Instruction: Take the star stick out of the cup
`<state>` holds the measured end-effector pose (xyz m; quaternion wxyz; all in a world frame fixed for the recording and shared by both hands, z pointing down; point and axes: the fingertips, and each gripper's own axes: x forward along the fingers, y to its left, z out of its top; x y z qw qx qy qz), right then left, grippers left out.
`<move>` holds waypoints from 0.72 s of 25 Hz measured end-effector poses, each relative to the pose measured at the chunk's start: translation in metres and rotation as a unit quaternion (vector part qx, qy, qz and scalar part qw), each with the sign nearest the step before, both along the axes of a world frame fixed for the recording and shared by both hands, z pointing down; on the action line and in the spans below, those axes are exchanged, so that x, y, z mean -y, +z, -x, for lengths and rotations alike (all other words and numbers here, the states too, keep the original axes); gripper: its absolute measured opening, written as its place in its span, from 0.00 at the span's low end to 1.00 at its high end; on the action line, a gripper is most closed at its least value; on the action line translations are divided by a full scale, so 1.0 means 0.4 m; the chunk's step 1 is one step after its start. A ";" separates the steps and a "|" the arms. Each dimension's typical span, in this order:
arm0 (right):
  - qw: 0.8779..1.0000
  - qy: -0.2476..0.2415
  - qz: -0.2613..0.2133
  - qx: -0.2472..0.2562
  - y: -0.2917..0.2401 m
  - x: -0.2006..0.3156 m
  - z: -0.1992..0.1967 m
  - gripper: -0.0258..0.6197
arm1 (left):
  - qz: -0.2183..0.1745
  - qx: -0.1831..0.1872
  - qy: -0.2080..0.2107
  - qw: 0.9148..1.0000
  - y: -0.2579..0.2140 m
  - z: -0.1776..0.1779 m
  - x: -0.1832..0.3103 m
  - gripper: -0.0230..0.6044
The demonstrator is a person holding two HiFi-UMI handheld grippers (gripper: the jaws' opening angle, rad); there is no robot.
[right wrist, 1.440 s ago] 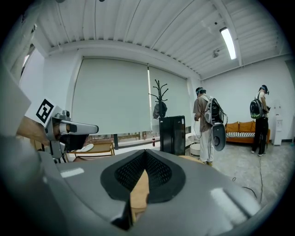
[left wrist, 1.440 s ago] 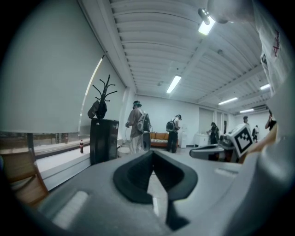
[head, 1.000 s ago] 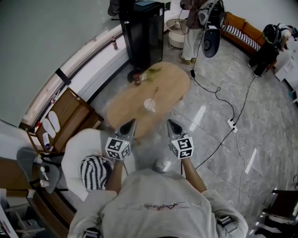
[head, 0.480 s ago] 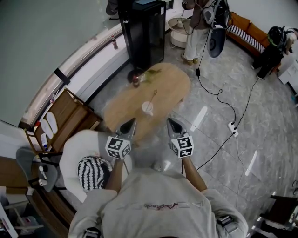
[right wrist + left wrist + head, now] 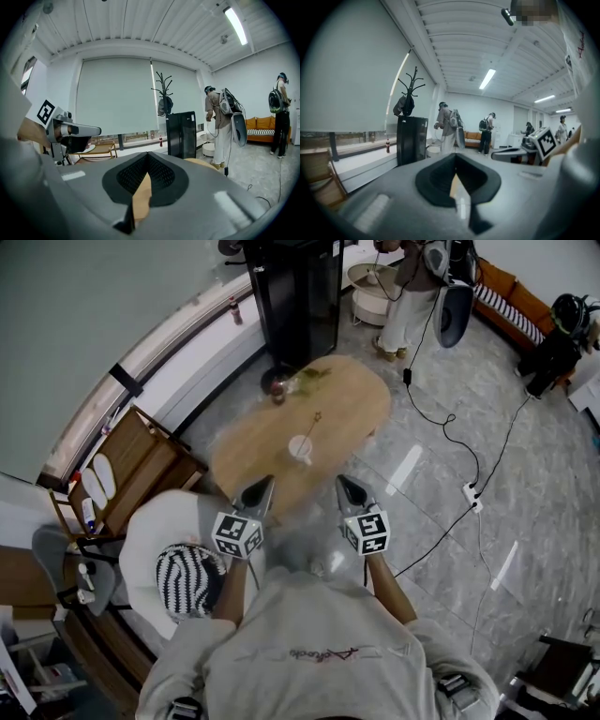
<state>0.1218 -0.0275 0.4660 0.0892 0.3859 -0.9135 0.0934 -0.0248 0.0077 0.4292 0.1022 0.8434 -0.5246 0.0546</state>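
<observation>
A white cup (image 5: pixel 301 449) stands near the middle of an oval wooden table (image 5: pixel 352 404). The star stick (image 5: pixel 313 424) leans out of it toward the far right, star end up. My left gripper (image 5: pixel 260 489) and right gripper (image 5: pixel 347 487) hang side by side just short of the table's near edge, both pointing at it. Each is shut with nothing in it. In the left gripper view the left gripper (image 5: pixel 455 157) has its jaws met at the tips, and the right gripper (image 5: pixel 148 155) looks the same in its own view. Neither gripper view shows the cup.
A dark bottle (image 5: pixel 277 392) and a green item (image 5: pixel 310 377) sit at the table's far end. Behind stands a black cabinet (image 5: pixel 298 296). A white chair with a striped cushion (image 5: pixel 190 576) is at my left. Cables and a power strip (image 5: pixel 472 494) lie on the floor right.
Both grippers have eased a little toward the table, side by side and still shut. The cup and the stick have not moved.
</observation>
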 end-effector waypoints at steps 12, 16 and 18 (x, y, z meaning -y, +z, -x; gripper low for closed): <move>1.000 0.000 0.010 -0.015 0.029 0.102 0.046 0.05 | 0.014 -0.016 0.013 1.000 0.038 0.030 0.119 0.03; 1.000 0.002 0.015 -0.020 0.035 0.165 0.079 0.05 | 0.015 -0.020 0.016 1.000 0.042 0.062 0.190 0.03; 1.000 0.002 0.014 -0.022 0.035 0.207 0.102 0.05 | 0.014 -0.022 0.016 1.000 0.041 0.085 0.236 0.03</move>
